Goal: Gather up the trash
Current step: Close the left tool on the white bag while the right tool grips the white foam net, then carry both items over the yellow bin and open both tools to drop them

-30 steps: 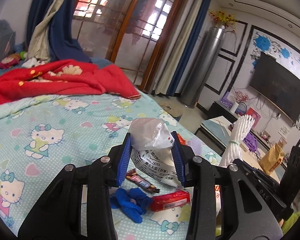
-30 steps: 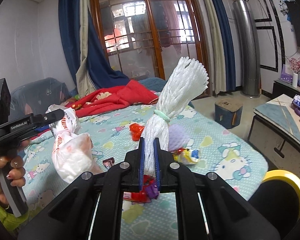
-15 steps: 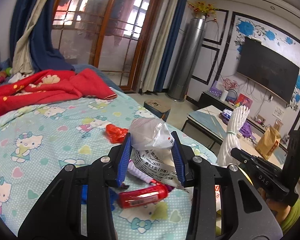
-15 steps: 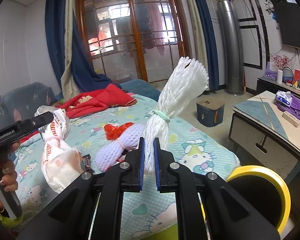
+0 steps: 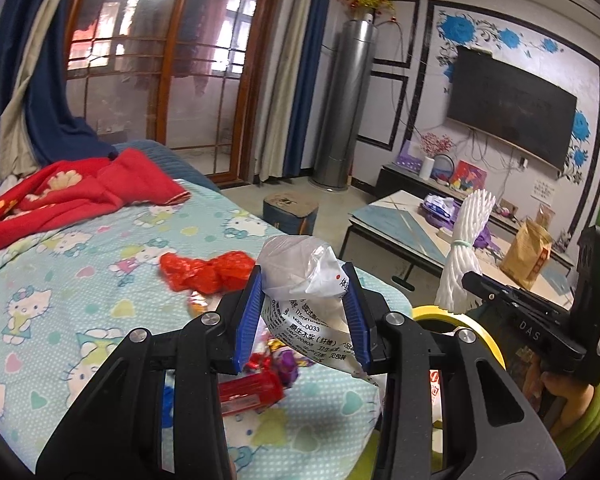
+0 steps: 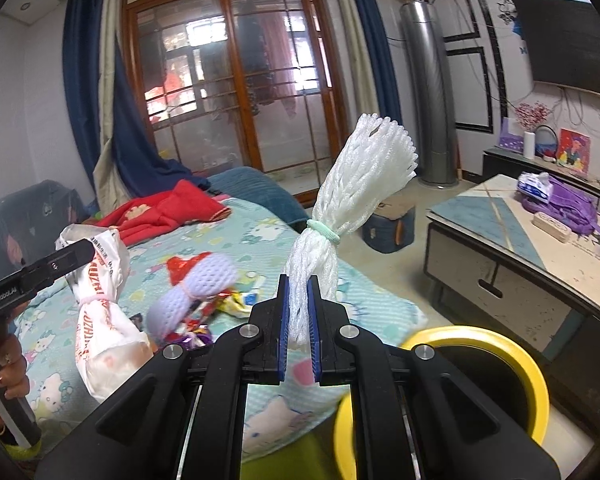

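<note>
My left gripper [image 5: 303, 308] is shut on a crumpled white plastic bag [image 5: 300, 280] with printed text, held above the bed's near corner. That bag [image 6: 100, 300] hangs at the left of the right wrist view. My right gripper [image 6: 299, 320] is shut on a white foam net [image 6: 356, 200] bundled by a green band, standing upright; the net [image 5: 466, 252] also shows at the right of the left wrist view. A yellow-rimmed bin [image 6: 500, 364] sits just beyond the bed corner, below and right of both grippers. Loose trash stays on the bed: a red bag [image 5: 204, 272], a lilac foam net [image 6: 192, 292], a red packet [image 5: 252, 390].
The bed with a cartoon-cat sheet [image 5: 60, 280] fills the left; a red blanket [image 5: 60, 196] lies at its far end. A low coffee table [image 6: 520, 248] stands right of the bin. A small stool [image 5: 290, 214] sits on the floor beyond the bed.
Both grippers have swung rightward, away from the bed's middle toward its corner, each keeping its grip. The yellow bin has come further into view.
</note>
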Action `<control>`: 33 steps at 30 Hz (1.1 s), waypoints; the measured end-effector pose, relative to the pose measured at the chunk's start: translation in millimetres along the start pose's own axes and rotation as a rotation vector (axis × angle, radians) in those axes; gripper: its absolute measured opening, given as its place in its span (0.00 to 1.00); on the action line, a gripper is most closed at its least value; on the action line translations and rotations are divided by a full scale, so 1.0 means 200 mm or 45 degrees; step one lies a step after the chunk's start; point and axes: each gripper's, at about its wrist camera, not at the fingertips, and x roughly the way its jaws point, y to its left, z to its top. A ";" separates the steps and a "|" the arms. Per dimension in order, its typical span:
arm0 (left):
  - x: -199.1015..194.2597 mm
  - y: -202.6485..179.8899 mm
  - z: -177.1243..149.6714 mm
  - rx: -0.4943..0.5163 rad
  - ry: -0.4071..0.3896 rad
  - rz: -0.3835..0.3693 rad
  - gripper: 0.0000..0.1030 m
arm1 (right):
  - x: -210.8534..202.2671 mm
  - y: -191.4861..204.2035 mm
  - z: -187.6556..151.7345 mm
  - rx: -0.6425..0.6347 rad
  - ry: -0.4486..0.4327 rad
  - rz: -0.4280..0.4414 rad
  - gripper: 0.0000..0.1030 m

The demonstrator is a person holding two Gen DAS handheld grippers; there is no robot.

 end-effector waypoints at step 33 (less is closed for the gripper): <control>0.54 -0.71 -0.26 0.372 0.249 -0.196 0.31 | 0.05 -0.72 -0.16 0.356 0.296 -0.152 0.09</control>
